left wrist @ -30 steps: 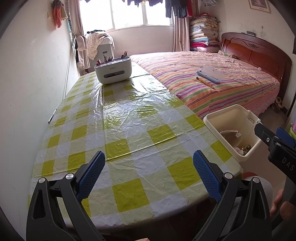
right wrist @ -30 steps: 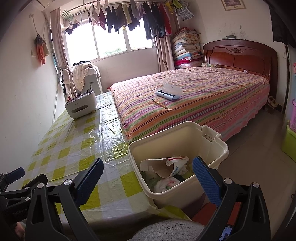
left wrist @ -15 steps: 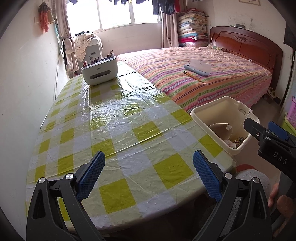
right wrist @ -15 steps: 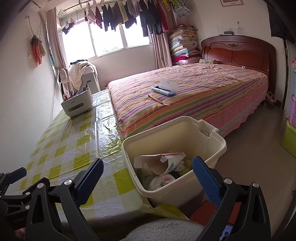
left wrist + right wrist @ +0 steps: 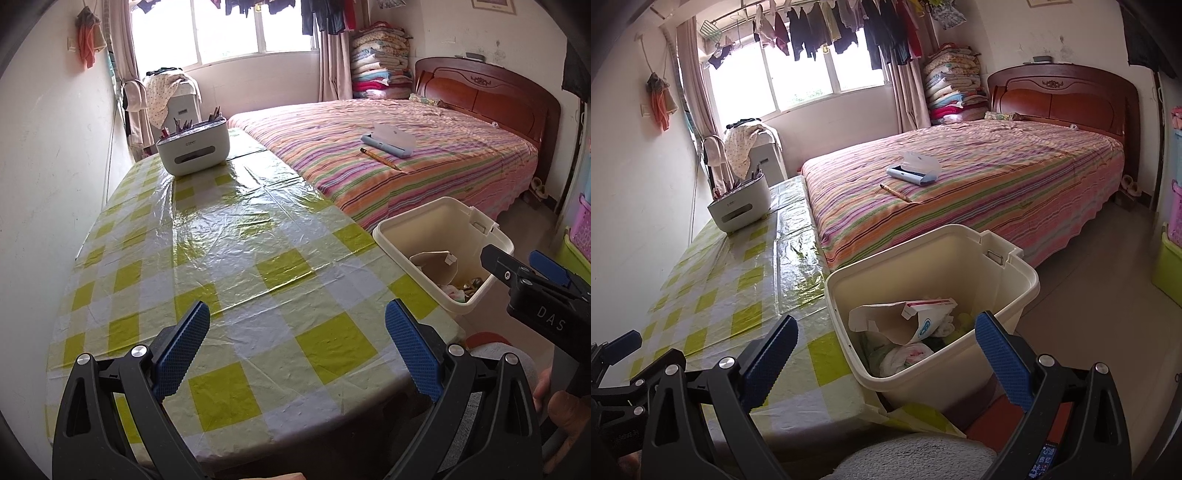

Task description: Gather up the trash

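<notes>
A cream plastic bin (image 5: 1015, 273) stands at the table's right side, between the table and the bed; the left wrist view shows the bin (image 5: 413, 229) too. Inside lie a torn cardboard box (image 5: 897, 321), crumpled white wrappers (image 5: 905, 356) and other scraps. My right gripper (image 5: 886, 350) hangs open just in front of the bin, with nothing between its blue pads. My left gripper (image 5: 297, 345) is open and empty over the near end of the checked table (image 5: 221, 258). The right gripper's side (image 5: 535, 291) shows at the right edge of the left wrist view.
A white organiser box (image 5: 194, 149) with pens stands at the table's far end. On the striped bed (image 5: 979, 184) lie a blue case (image 5: 912, 175) and a pencil (image 5: 895, 192). A wall runs along the table's left side. A person's hand (image 5: 561, 417) holds the right gripper.
Both grippers have drawn back and tilted up a little, so the table and bin sit lower and farther in view. Both stay open and empty.
</notes>
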`<state>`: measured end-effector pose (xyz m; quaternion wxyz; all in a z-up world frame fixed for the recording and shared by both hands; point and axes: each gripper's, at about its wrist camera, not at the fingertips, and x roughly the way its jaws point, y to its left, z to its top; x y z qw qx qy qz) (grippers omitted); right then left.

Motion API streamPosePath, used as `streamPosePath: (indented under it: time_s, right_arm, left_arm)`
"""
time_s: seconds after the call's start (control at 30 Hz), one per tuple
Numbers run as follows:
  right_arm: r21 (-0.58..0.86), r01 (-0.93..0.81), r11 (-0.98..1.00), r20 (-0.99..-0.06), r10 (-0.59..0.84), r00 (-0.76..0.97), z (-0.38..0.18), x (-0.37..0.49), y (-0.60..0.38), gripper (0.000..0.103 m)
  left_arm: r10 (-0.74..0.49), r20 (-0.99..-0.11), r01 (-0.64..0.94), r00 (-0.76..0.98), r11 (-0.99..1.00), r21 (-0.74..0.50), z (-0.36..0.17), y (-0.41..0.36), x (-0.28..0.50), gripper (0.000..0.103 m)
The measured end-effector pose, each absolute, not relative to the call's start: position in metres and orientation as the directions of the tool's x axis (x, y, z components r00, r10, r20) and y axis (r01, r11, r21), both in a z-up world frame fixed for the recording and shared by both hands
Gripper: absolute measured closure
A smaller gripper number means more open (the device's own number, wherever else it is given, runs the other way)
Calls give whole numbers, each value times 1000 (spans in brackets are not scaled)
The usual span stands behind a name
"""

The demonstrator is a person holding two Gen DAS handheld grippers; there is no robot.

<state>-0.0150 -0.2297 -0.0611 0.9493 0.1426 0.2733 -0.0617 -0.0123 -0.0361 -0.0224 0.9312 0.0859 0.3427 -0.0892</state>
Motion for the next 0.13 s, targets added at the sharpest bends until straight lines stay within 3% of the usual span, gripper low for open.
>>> streamPosePath:
  time_s: [0.13]
  right_arm:
    - [238, 192, 952, -539, -35, 842, -62, -14, -228, 9]
  left_arm:
    - [-90, -649, 203, 755, 974, 101, -23, -33, -12, 9]
